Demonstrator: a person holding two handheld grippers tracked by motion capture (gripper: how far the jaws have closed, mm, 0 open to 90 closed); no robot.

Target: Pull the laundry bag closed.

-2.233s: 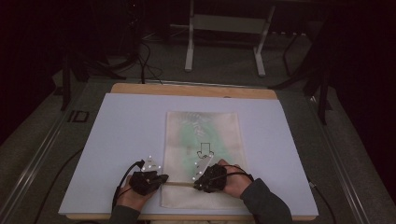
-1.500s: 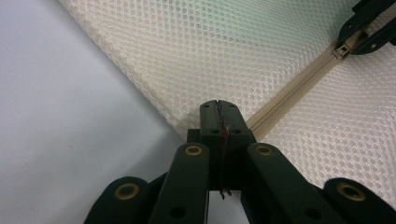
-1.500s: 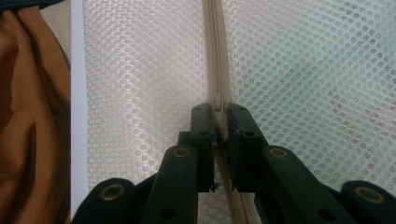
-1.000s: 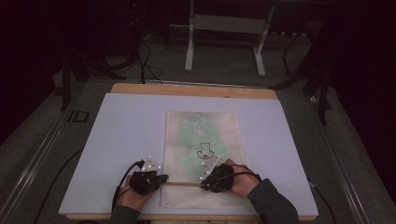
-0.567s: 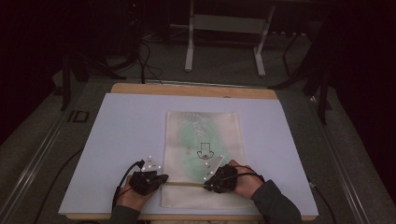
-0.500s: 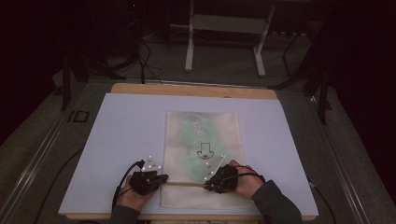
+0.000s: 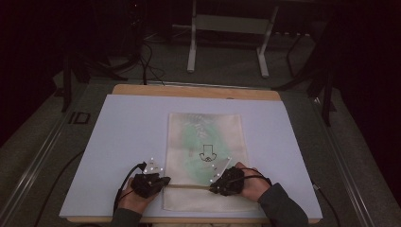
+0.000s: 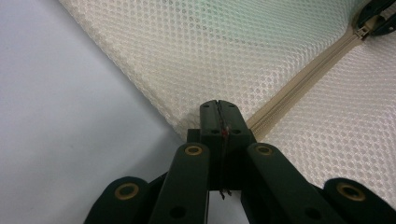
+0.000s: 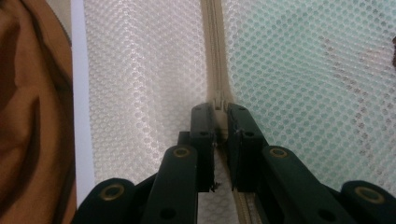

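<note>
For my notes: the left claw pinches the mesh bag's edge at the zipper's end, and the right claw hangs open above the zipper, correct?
Not quite: in the right gripper view the right claw is shut on the zipper pull of the mesh bag. The left claw does pinch the edge at the zipper's end.

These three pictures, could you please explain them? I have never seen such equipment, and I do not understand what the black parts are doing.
A person sits at a white table and holds a black hand tool with two fingers in each hand. One picture looks down from above; the two others come from small cameras on the tools. A pale mesh bag with a zipper lies flat. The left gripper is shut on the bag's edge at the zipper's end. The right gripper is shut on the zipper pull.
</note>
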